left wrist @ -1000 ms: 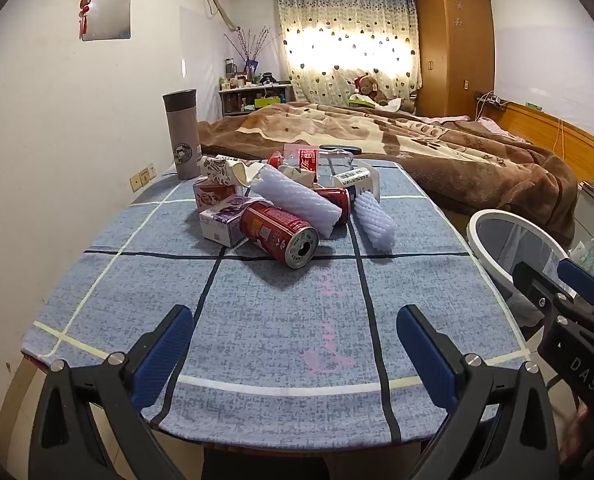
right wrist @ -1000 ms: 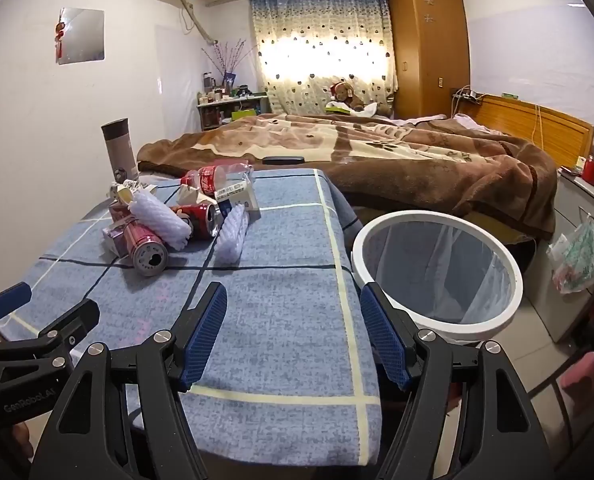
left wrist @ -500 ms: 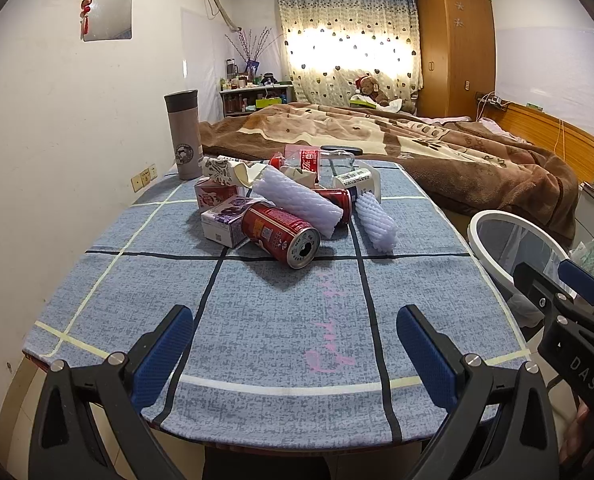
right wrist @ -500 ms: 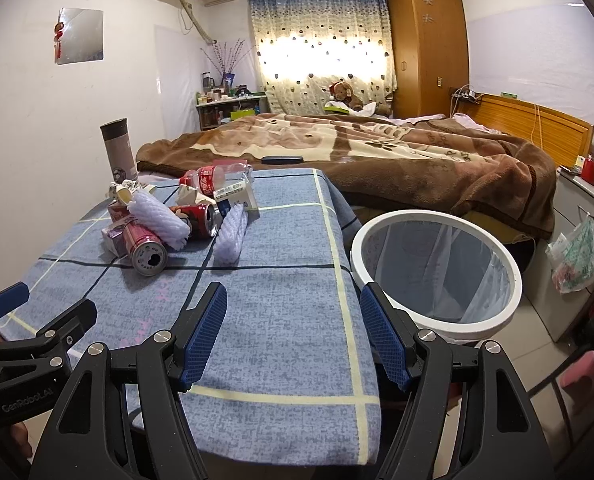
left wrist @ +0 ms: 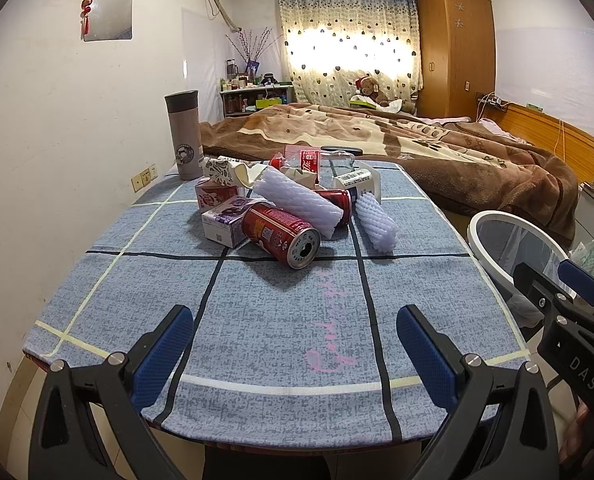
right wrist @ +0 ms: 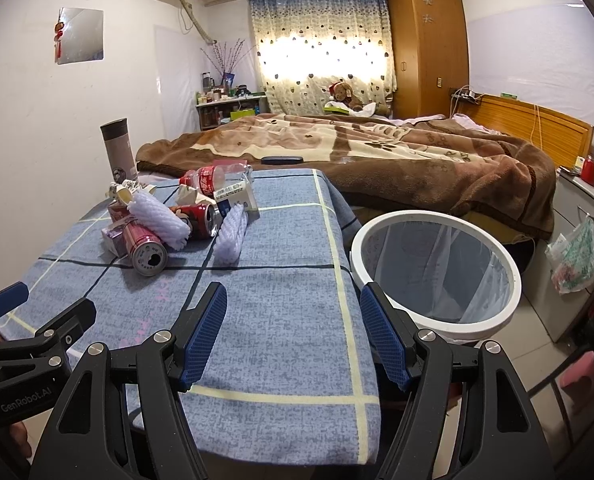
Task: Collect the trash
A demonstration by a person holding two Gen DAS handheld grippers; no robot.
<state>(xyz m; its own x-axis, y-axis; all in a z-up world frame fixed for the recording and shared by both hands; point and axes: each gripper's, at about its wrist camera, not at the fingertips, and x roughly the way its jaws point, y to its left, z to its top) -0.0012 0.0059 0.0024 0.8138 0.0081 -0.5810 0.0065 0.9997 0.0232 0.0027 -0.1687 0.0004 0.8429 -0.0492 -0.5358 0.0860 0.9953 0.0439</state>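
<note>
- At the left of the left wrist view we see a grey thermos [left wrist: 184, 135] upright at the far left corner of the worktop [left wrist: 257, 320], which wears a blue checked cloth.
- Our left claw [left wrist: 295, 350] fills the bottom of that frame, blue pads spread wide and holding nothing, low over the near edge.
- At the centre of the frame lies the trash pile: a red can [left wrist: 282, 235] on its side, open end toward us, touching a purple carton [left wrist: 226, 223] and a white foam sleeve [left wrist: 297, 203]; a second foam sleeve [left wrist: 376, 224] lies just right.
- In the right wrist view, our right claw [right wrist: 293, 338] sits bottom centre, spread and empty.
- At the right of that frame, the white-rimmed bin [right wrist: 437, 272] stands on the floor just beside the worktop.
</note>
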